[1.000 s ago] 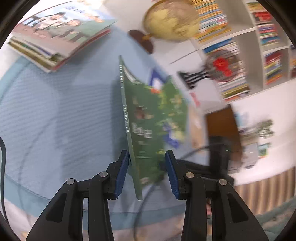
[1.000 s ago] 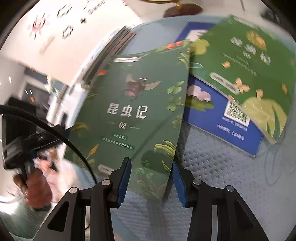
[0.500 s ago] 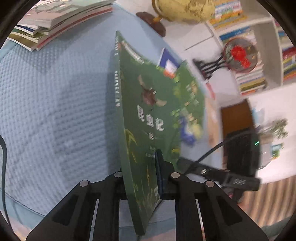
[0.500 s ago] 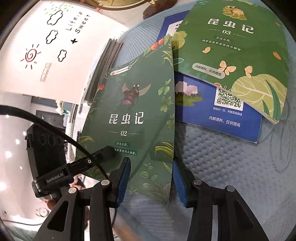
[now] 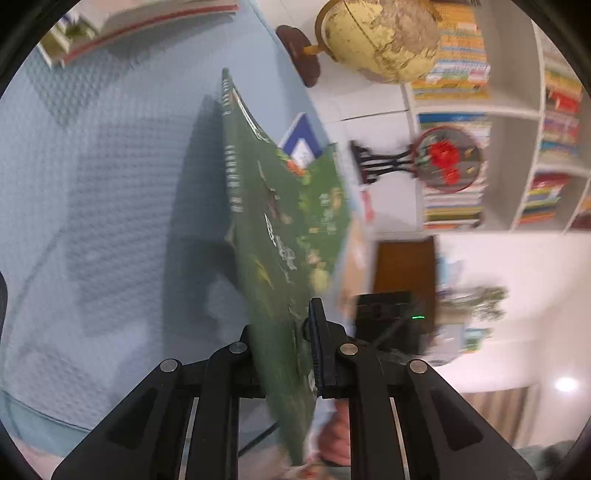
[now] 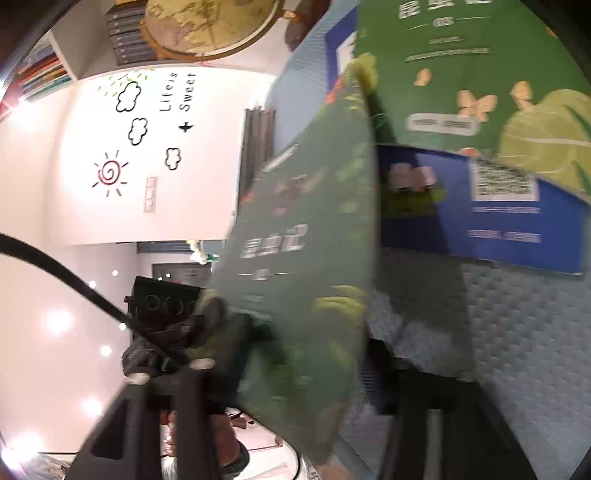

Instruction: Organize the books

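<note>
A pale blue quilted mat (image 5: 92, 206) covers the table in front of you, with a globe (image 5: 380, 37) and full bookshelves (image 5: 517, 122) behind it. Your left gripper (image 5: 286, 354) is clenched on the lower edge of the green insect book (image 5: 273, 236), and the book stands up on edge, its spine running straight away from you toward the far end of the mat. Your right gripper (image 6: 310, 373) has the same book's near edge between its jaws, and they are closing; the picture is too blurred to tell whether the pads press on the cover yet. So the book hangs between your 2 tools, cover facing right, clear of the mat along most of its length. A stack of books (image 5: 147, 22) lies at the far left corner, on the left gripper's side and ahead of the spine; 2 more, a second green book (image 6: 480, 74) overlapping a blue one (image 6: 517, 225), lie flat to the right. If the stack is the goal, the left hand is the nearer, and the book would need laying over flat.
</note>
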Available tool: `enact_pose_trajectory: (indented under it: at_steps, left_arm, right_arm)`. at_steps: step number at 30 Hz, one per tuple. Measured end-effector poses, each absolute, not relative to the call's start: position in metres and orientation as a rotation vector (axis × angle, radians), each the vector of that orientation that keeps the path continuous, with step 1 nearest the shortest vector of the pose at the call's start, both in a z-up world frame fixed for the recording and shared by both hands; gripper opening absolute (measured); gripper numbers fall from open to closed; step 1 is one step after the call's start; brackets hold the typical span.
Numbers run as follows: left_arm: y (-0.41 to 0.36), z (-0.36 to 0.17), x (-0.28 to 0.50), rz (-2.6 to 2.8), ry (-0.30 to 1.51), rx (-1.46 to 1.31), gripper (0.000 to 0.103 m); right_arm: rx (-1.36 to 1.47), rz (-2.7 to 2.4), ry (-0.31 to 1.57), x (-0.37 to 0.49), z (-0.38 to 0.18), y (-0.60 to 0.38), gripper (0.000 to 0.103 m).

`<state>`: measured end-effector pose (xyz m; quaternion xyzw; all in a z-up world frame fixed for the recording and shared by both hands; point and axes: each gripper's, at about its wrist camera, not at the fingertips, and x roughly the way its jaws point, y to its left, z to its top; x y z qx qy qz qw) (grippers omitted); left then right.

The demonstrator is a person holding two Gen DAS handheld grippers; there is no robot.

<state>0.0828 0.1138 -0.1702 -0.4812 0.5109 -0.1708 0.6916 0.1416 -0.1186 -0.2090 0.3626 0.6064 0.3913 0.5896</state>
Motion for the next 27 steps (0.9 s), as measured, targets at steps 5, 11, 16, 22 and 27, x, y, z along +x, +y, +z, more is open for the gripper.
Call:
enact_pose_trajectory:
  at_steps: [5, 11, 16, 22, 27]
  left_arm:
    - [0.106, -0.153, 0.078, -0.325, 1.201, -0.771, 0.011]
    - [0.109, -0.132, 0.081, -0.383, 1.18, -0.608, 0.011]
    - [0.148, -0.111, 0.087, -0.504, 1.134, -0.622, 0.013]
    - [0.2, -0.076, 0.105, -0.52, 1.041, -0.585, 0.013]
    - [0.258, -0.079, 0.132, -0.444, 1.026, -0.556, 0.013]
  right_arm:
    - [0.497, 0.85, 1.336, 0.128, -0.177, -0.091, 0.033]
    - [0.071, 0.779, 1.177, 0.099, -0.129, -0.039, 0.032]
    - [-0.025, 0.722, 1.091, 0.085, -0.09, -0.005, 0.032]
    - [-0.015, 0.701, 0.996, 0.099, -0.052, 0.042, 0.033]
    - [0.069, 0.723, 0.996, 0.132, -0.053, 0.087, 0.033]
